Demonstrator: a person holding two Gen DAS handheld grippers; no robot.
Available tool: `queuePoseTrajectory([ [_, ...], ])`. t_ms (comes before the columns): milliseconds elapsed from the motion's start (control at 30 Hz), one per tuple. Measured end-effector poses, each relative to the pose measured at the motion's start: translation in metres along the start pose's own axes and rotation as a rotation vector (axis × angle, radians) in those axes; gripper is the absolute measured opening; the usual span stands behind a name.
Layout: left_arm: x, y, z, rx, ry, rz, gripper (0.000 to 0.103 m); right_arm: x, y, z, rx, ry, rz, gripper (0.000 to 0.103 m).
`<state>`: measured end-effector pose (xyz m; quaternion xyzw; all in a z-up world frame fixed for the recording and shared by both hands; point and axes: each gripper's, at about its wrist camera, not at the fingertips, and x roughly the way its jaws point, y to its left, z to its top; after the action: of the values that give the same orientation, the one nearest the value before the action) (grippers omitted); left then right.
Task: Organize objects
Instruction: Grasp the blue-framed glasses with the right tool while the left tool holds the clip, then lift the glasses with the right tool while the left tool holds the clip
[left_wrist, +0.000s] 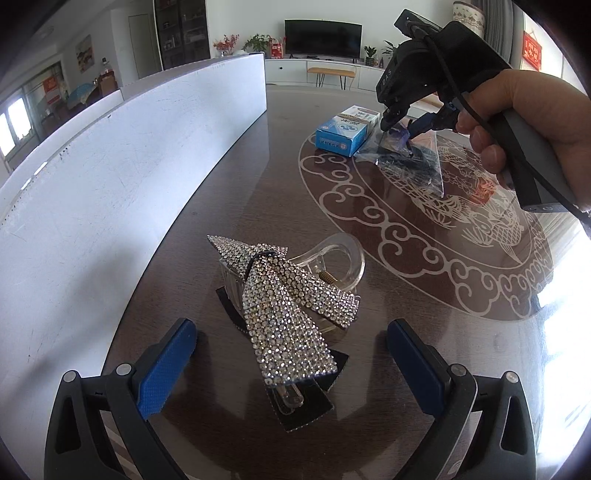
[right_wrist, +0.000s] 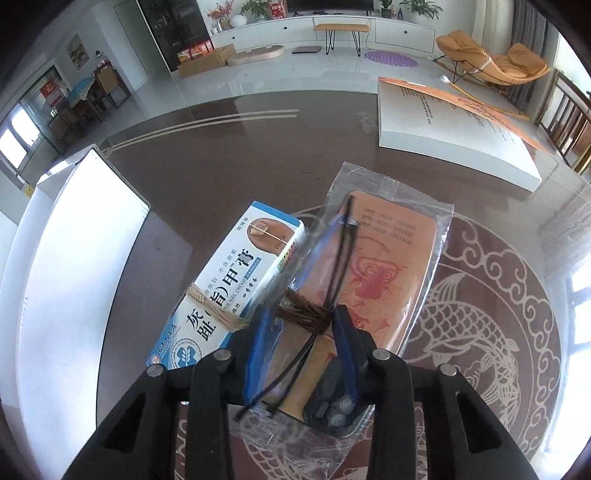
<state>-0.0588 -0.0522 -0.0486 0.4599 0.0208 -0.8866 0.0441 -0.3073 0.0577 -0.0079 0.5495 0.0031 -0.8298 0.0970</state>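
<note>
Right gripper pinched narrow on clear-wrapped wooden comb, lying beside nail cream box on table; best lifted straight, wrapper slippery. Left gripper wide open over rhinestone hair clip

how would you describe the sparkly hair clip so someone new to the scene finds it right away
On the dark glossy table, look to the side with the long white board, away from the round fish pattern. The hair clip lies there between the open left tongs. It is a clear plastic claw under a rhinestone bow, unlike the blue box and bagged comb.
</note>
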Motion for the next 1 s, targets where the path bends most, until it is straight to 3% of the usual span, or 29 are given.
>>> queuePoseTrajectory([
  [200,-0.001,0.001,0.0,-0.001,0.0,0.0,0.103,-0.022,-0.017,-0.044,-0.131,-0.013,-0.002,0.03],
  [433,-0.001,0.001,0.0,-0.001,-0.001,0.0,0.103,-0.061,-0.04,-0.148,-0.304,-0.03,-0.028,0.03],
  [600,0.0,0.001,0.0,-0.001,-0.001,0.0,0.103,-0.091,-0.056,-0.222,-0.329,-0.087,-0.039,0.03],
  [733,-0.001,0.001,0.0,-0.001,-0.001,0.0,0.103,-0.103,-0.057,-0.257,-0.309,-0.153,-0.024,0.032],
  [767,-0.001,0.001,0.0,-0.001,-0.001,0.0,0.103,-0.103,-0.059,-0.26,-0.304,-0.178,-0.022,0.034],
  [800,0.0,0.001,0.0,-0.001,-0.001,0.0,0.103,-0.102,-0.057,-0.263,-0.304,-0.198,-0.033,0.05],
  [833,-0.001,0.001,0.0,-0.001,-0.001,0.0,0.103,-0.1,-0.057,-0.264,-0.305,-0.215,-0.057,0.072],
  [867,0.0,0.001,-0.001,-0.001,-0.001,0.0,0.103,-0.097,-0.058,-0.264,-0.303,-0.228,-0.079,0.08],
  [1000,0.0,0.0,-0.001,-0.001,-0.001,-0.001,0.103,-0.093,-0.062,-0.264,-0.263,-0.239,-0.047,0.084],
])
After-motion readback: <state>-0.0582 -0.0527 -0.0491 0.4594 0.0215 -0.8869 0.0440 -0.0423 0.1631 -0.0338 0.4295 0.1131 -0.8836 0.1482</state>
